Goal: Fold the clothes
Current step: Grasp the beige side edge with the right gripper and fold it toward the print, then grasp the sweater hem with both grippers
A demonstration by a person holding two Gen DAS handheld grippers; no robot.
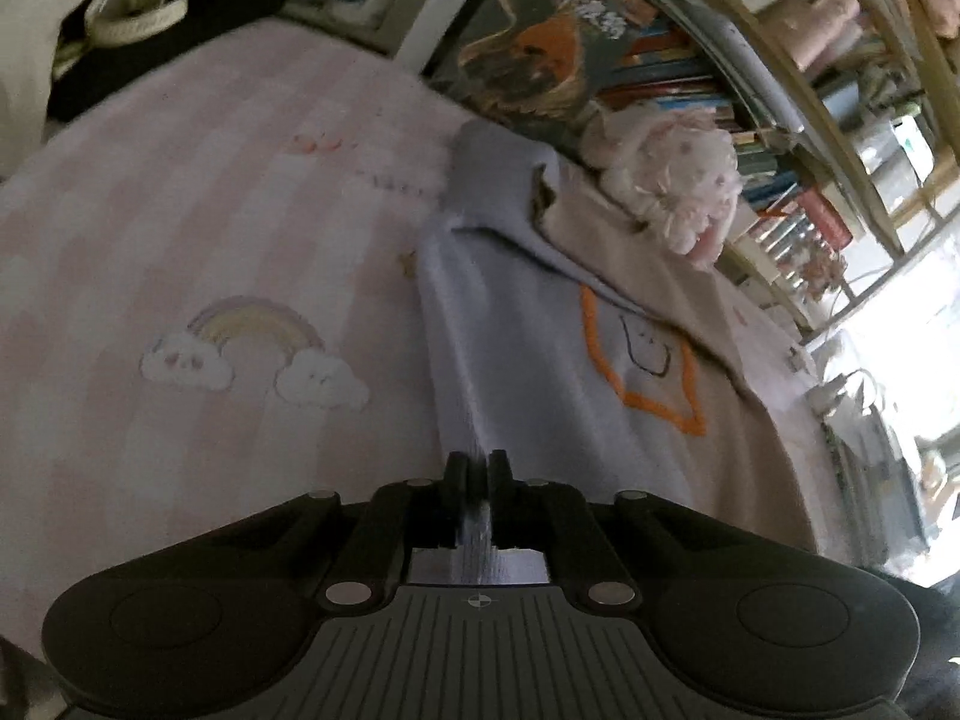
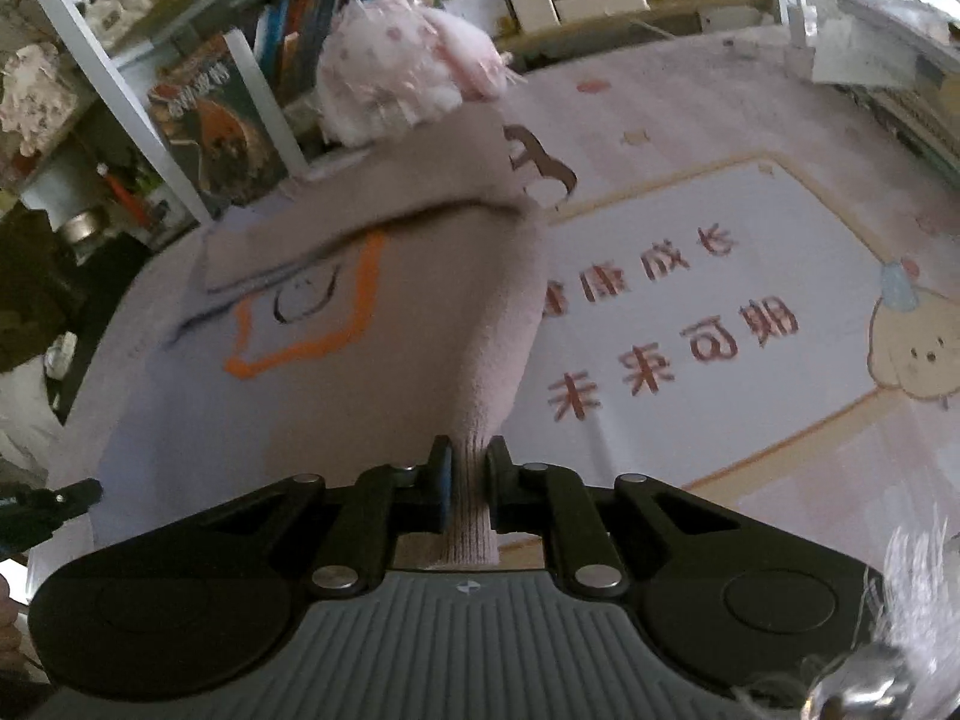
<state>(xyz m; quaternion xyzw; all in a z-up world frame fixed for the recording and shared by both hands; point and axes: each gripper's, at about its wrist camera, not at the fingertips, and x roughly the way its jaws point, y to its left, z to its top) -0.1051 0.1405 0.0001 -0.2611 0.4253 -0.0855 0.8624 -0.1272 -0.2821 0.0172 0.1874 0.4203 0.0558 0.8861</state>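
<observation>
Left tongs (image 1: 477, 468) and right tongs (image 2: 468, 459), each pinching sweater (image 1: 540, 372)

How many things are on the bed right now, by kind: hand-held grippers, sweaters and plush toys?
Hand-held grippers: 2, left hand-held gripper and right hand-held gripper, each shut on the sweater
Sweaters: 1, lilac and beige sweater
Plush toys: 1, pink plush toy
Total: 4

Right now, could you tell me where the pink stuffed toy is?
The stuffed toy sits at the far end of the sweater, against the bookshelf; upper right in the left view, upper centre in the right view.
</observation>
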